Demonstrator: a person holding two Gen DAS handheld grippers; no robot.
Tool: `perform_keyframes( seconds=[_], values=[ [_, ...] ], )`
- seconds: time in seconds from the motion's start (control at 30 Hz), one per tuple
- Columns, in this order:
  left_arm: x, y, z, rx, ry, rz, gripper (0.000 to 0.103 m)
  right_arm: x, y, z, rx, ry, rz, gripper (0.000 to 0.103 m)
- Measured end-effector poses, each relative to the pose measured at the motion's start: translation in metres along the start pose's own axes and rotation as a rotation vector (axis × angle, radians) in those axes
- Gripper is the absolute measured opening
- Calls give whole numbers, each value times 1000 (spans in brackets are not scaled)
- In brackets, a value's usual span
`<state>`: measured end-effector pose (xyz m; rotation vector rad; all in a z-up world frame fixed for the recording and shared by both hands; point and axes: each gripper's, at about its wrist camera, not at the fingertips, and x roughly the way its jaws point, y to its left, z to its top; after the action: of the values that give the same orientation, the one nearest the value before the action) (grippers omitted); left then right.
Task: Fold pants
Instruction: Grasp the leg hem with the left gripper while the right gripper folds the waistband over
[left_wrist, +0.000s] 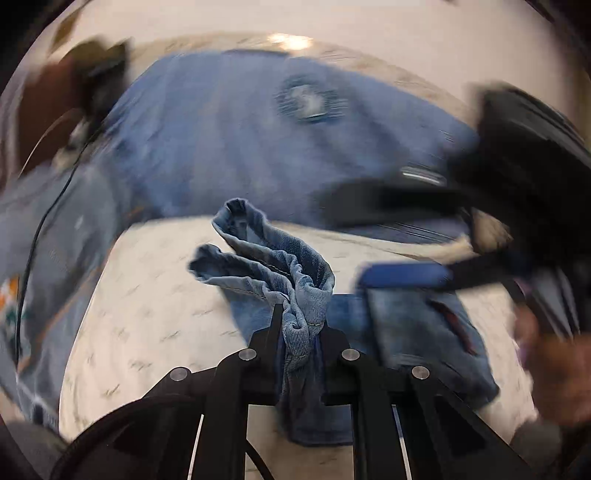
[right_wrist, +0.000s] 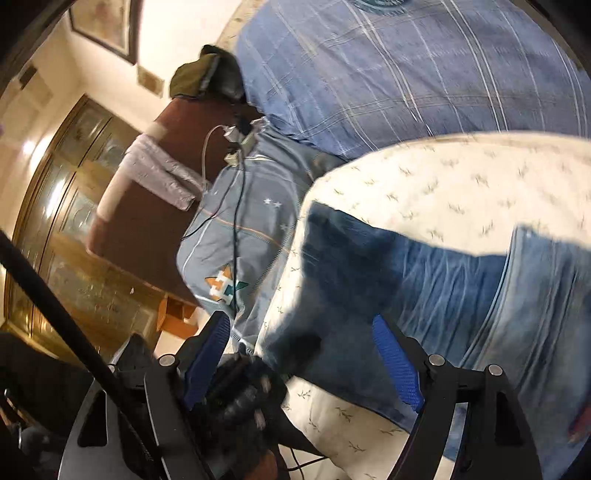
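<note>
The blue denim pants (left_wrist: 288, 280) lie on a white patterned sheet (left_wrist: 147, 302). My left gripper (left_wrist: 301, 317) is shut on a bunched hem of the pants, which sticks up between its black fingers. My right gripper (right_wrist: 299, 332) is open, its blue pads (right_wrist: 397, 365) spread wide above the pants (right_wrist: 424, 280) and touching nothing. The right gripper also shows in the left wrist view (left_wrist: 406, 240), blurred, at the right over another part of the pants.
A blue checked blanket (right_wrist: 388, 66) covers the bed behind the sheet. A grey-blue cover (right_wrist: 236, 221) with cables and a charger lies at the left edge. A brown chair (right_wrist: 147, 206) and a wooden cabinet (right_wrist: 62, 206) stand beyond.
</note>
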<state>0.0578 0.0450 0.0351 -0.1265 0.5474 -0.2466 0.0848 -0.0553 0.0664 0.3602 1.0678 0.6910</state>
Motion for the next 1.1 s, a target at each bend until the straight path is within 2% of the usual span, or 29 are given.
perform_keyframes(
  seconds=[0.17, 0.23, 0.27, 0.3, 0.33, 0.37, 0.43, 0.53, 0.67, 0.77, 0.9, 0.97, 1.03, 1.1],
  values=[
    [-10, -49, -12, 170, -5, -56, 11, -10, -16, 4, -24, 34, -79, 81],
    [-11, -60, -19, 210, 20, -71, 11, -16, -28, -2, -8, 19, -128, 75],
    [-12, -65, -22, 236, 26, -72, 11, -18, -34, -7, -10, 16, -165, 66],
    [-13, -71, -24, 267, 26, -71, 11, -18, -38, -10, -17, 23, -179, 51],
    [-15, -78, -26, 298, 25, -69, 10, -19, -42, -14, -19, 25, -192, 34],
    [-14, -86, -27, 312, 31, -70, 10, -20, -45, -17, -18, 21, -210, 9],
    [-18, -98, -24, 332, 20, -96, 10, -30, -52, -23, -21, -14, -207, 8],
    [-25, -116, -9, 361, -12, -160, 11, -64, -54, -28, -49, -136, -185, 7],
    [-14, -142, -7, 389, 16, -253, 11, -107, -81, -36, 15, -270, -165, 6],
    [13, -150, -25, 382, 105, -321, 11, -111, -120, -46, 109, -263, -168, 6],
    [45, -157, -56, 324, 221, -383, 11, -92, -172, -59, 241, -141, -288, 6],
    [41, -159, -56, 314, 197, -379, 11, -92, -174, -57, 245, -144, -286, 6],
    [30, -157, -45, 312, 152, -393, 12, -100, -162, -53, 199, -185, -290, 6],
    [30, -153, -48, 257, 169, -419, 14, -102, -158, -52, 177, -198, -308, 8]
  ],
)
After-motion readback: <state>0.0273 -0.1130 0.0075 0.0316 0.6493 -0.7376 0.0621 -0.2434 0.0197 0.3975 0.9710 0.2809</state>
